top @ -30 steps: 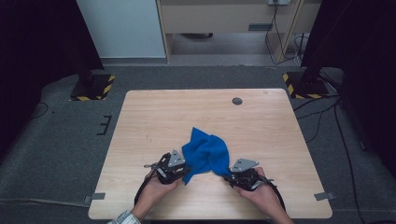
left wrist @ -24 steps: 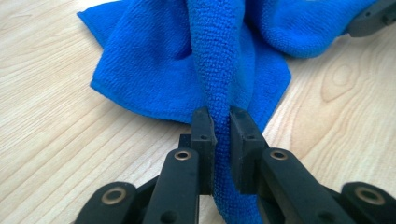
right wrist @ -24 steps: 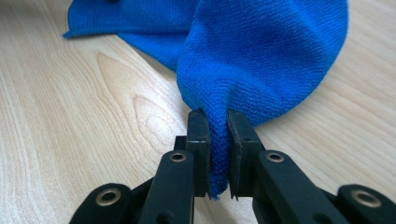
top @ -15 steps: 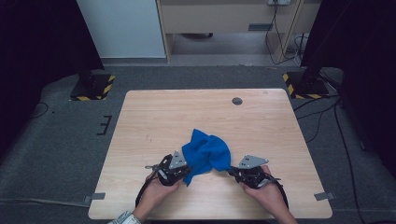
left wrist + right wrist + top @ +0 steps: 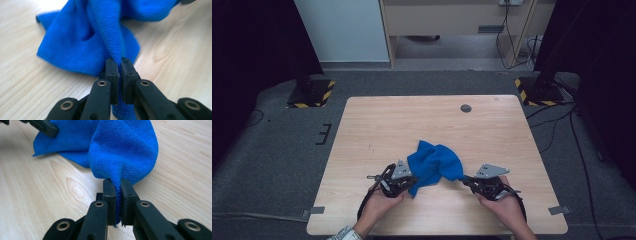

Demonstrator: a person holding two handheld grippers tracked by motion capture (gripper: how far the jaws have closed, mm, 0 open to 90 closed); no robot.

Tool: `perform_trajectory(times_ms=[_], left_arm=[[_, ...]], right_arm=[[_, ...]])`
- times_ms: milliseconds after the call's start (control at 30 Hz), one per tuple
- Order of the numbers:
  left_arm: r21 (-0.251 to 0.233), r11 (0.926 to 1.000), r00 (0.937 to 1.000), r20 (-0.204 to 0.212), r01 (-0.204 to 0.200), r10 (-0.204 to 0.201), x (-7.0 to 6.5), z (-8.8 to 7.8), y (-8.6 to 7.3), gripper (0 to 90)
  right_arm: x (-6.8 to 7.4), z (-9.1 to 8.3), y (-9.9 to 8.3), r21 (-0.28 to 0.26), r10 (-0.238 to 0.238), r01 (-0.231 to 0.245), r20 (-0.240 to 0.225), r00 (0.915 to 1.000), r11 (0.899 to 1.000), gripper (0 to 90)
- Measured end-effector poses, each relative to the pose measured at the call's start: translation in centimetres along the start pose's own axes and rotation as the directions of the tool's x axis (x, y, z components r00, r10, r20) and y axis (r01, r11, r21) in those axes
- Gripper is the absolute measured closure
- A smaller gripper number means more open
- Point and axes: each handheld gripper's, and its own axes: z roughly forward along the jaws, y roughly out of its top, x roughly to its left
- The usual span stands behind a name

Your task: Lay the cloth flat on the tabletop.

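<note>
both grippers pinch the blue cloth (image 5: 434,162) on the desk (image 5: 377,130).

the left gripper (image 5: 407,181), at 7 o'clock of the cloth, has just been closing and its fingers (image 5: 111,71) clamp a gathered fold; the right gripper (image 5: 466,181), at 4 o'clock, has its fingers (image 5: 109,192) pressed on another edge. the cloth lies bunched between them, near the desk's 6 o'clock edge.

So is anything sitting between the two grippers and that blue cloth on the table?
Nothing visible does. The left gripper and the right gripper are each clamped directly on a fold of the blue cloth.
</note>
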Motion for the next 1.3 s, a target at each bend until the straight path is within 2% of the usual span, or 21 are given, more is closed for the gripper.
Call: perform_trajectory(times_ms=[167,233,300,367,500,600,733,867,1000,1133,1300], left_arm=[[-0.052,0.9986,0.9998,0.017,-0.013,0.014,-1.1,-1.5,1.0,85.5],[-0.071,0.9974,0.9997,0.021,-0.012,0.013,-1.5,-2.1,1.6,85.4],[-0.091,0.9957,0.9992,0.039,0.014,-0.01,-1.7,-2.8,2.3,85.5],[-0.104,0.9946,0.9995,0.032,0.003,0.0,-1.9,-3.4,3.0,85.5],[-0.127,0.9918,0.9997,0.022,0.011,-0.008,-1.2,-4.1,4.7,85.5],[-0.118,0.993,0.9999,-0.002,0.013,-0.013,0.3,-3.5,6.1,85.5],[-0.079,0.9954,0.9979,-0.03,0.055,-0.057,3.4,-1.8,6.7,85.3],[-0.055,0.994,0.9942,-0.046,0.095,-0.097,6.2,0.3,6.3,85.1],[-0.008,0.9912,0.9883,-0.076,0.132,-0.132,8.4,2.6,5.6,85.1],[0.034,0.9882,0.9832,-0.112,0.149,-0.144,9.5,4.8,4.7,84.9],[0.042,0.9866,0.9821,-0.111,0.158,-0.153,9.7,6.1,4.2,84.3]], right_arm=[[0.4,-1.3,0.5,-0.024,0.03,-0.03,-0.013,0.9995,0.999,84.7],[0.6,-2.0,0.8,-0.024,0.024,-0.024,-0.006,0.9997,0.999,84.7],[0.8,-3.0,1.2,-0.033,0.023,-0.023,-0.003,0.9997,0.999,84.7],[0.9,-3.9,1.6,-0.039,0.026,-0.026,-0.002,0.9997,0.999,84.7],[0.5,-5.6,3.0,-0.04,0.009,-0.008,0.018,0.9998,0.999,84.5],[-0.8,-5.8,4.1,-0.041,0.016,-0.015,0.034,0.9993,0.999,84.4],[-3.2,-4.1,4.9,-0.022,0.048,-0.047,0.054,0.9974,0.999,83.9],[-5.5,-1.5,4.6,0.009,0.08,-0.081,0.058,0.995,0.997,83.1],[-7.6,0.8,4.3,0.027,0.115,-0.117,0.063,0.9913,0.993,82.2],[-8.8,2.7,4.1,0.046,0.14,-0.144,0.089,0.9862,0.989,80.5],[-9.1,4.3,4.0,0.054,0.142,-0.148,0.103,0.9845,0.987,78.4]])
